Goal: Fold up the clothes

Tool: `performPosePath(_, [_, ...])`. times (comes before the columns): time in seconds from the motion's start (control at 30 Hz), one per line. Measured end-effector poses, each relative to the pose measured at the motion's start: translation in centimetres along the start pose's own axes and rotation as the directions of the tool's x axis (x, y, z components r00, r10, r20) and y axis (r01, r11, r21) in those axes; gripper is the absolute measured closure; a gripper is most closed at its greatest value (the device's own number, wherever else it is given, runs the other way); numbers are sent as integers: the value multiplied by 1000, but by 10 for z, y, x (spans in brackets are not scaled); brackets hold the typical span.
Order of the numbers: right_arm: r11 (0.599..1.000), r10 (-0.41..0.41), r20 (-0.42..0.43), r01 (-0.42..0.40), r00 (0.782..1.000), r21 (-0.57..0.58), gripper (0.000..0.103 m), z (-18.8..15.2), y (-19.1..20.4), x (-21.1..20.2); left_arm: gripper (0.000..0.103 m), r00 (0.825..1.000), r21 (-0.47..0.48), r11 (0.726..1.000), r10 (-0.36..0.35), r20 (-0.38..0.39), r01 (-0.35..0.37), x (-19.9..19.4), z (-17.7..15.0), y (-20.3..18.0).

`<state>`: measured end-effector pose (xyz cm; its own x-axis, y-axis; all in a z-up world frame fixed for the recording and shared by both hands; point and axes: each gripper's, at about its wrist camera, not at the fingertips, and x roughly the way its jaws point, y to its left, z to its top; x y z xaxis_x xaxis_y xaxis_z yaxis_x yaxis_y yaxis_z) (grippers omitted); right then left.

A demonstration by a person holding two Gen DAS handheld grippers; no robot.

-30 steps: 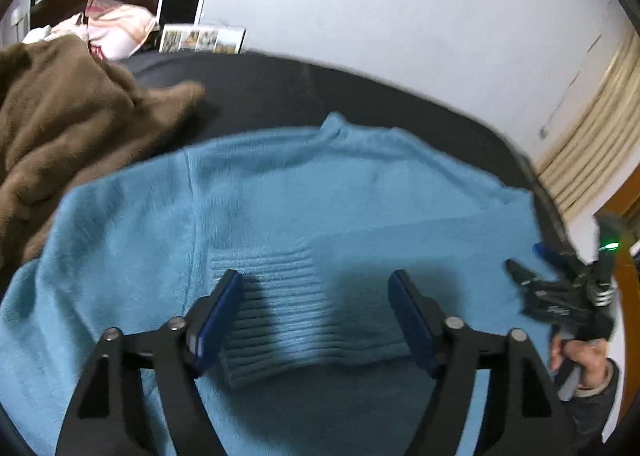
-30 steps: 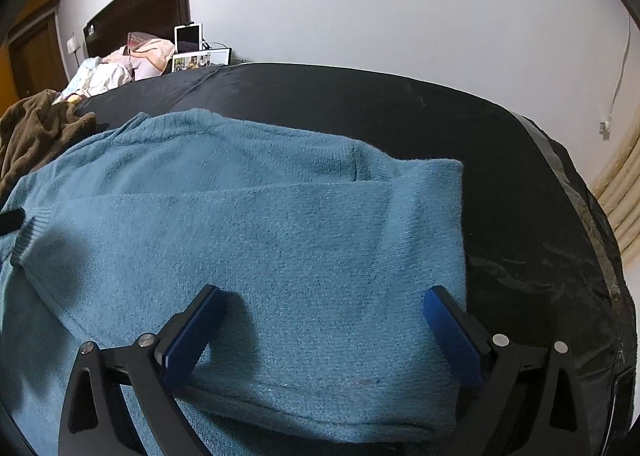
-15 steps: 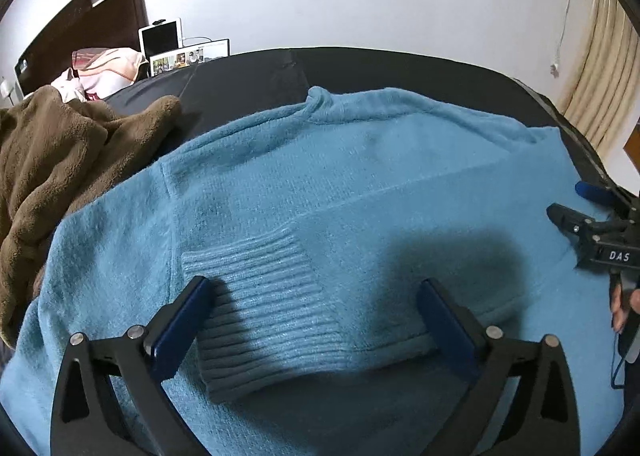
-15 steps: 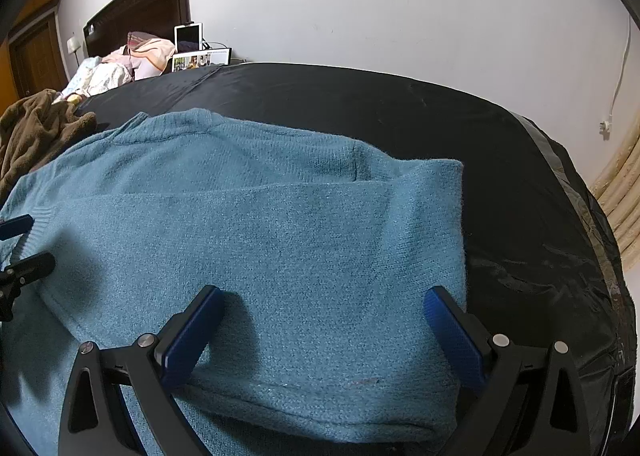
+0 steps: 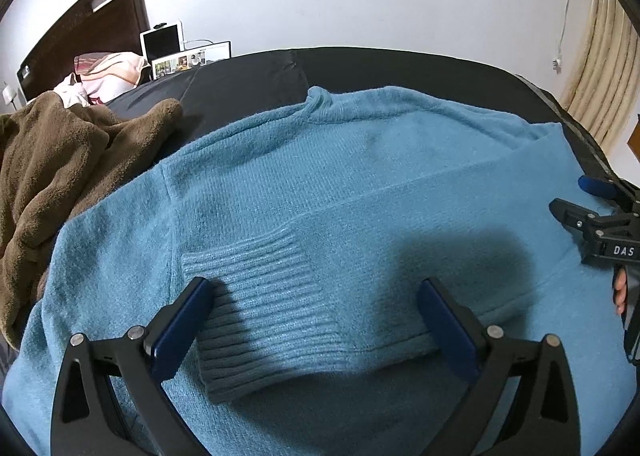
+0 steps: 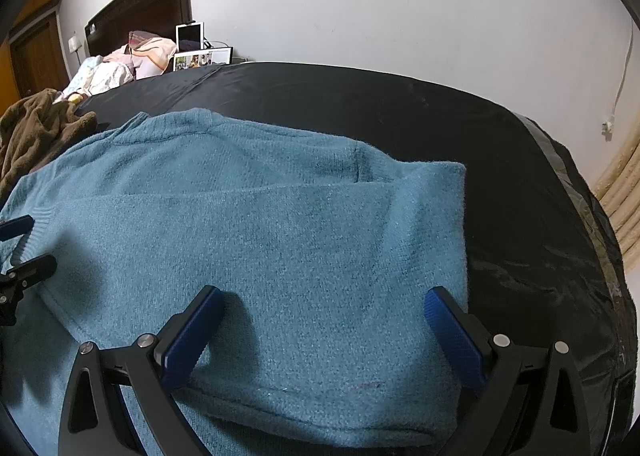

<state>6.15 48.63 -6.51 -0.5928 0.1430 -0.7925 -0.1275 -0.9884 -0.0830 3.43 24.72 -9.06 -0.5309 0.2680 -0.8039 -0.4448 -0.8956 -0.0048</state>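
Teal knitted sweater [image 5: 360, 176] lies flat on a black-covered bed [image 6: 400, 104], one sleeve folded across its chest, ribbed cuff [image 5: 264, 296] between the left gripper [image 5: 312, 316]'s just-opened, spread fingers. The right gripper [image 6: 324, 332] hovers wide over the folded side. Next, probably, the other sleeve. No containers visible.

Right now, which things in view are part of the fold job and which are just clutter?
Job:
- blue sweater, one sleeve folded across its body
- left gripper, open
- right gripper, open

Lying about:
- brown blanket
- pink bedding
- tablet
- photo frame
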Motion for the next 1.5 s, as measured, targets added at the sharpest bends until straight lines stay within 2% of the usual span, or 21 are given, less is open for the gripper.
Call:
performPosePath(0.27, [999,-36,3,36,999,-4,1,7,10,-7,1,1000,-2,1000,2,-1,-2,0,0,-1])
performPosePath(0.43, [997,57,88,-53,994,-51,1,20,58,-37,1,1000,-2,1000,4,1,-4,0,0,-1])
performPosePath(0.5, [994,77,72,-71,994,-88,1,21,78,-33,1,1000,-2,1000,4,1,-4,0,0,-1])
performPosePath(0.6, [993,63,20,-61,998,-105,1,15,91,-15,1,1000,-3,1000,4,1,-4,0,0,-1])
performPosePath(0.73, [993,108,-13,-109,994,-39,1,3,80,-1,1,1000,-3,1000,2,2,-2,0,0,-1])
performPosePath(0.93, [992,115,-13,-116,993,-46,0,3,78,5,1,1000,-3,1000,-10,4,10,-6,-2,2])
performPosePath(1.07, [992,117,-13,-118,993,-45,0,2,79,5,1,1000,-24,1000,-19,25,20,-23,-5,8])
performPosePath(1.23, [992,116,-12,-116,993,-46,0,4,82,5,1,994,-38,999,4,111,1,-66,-21,26])
performPosePath(1.4, [992,115,-11,-115,993,-47,0,3,82,4,1,991,-96,995,7,133,6,-96,-51,57])
performPosePath(1.5, [992,114,-11,-115,993,-47,0,2,81,3,1,988,-123,992,47,150,-29,-116,-71,82])
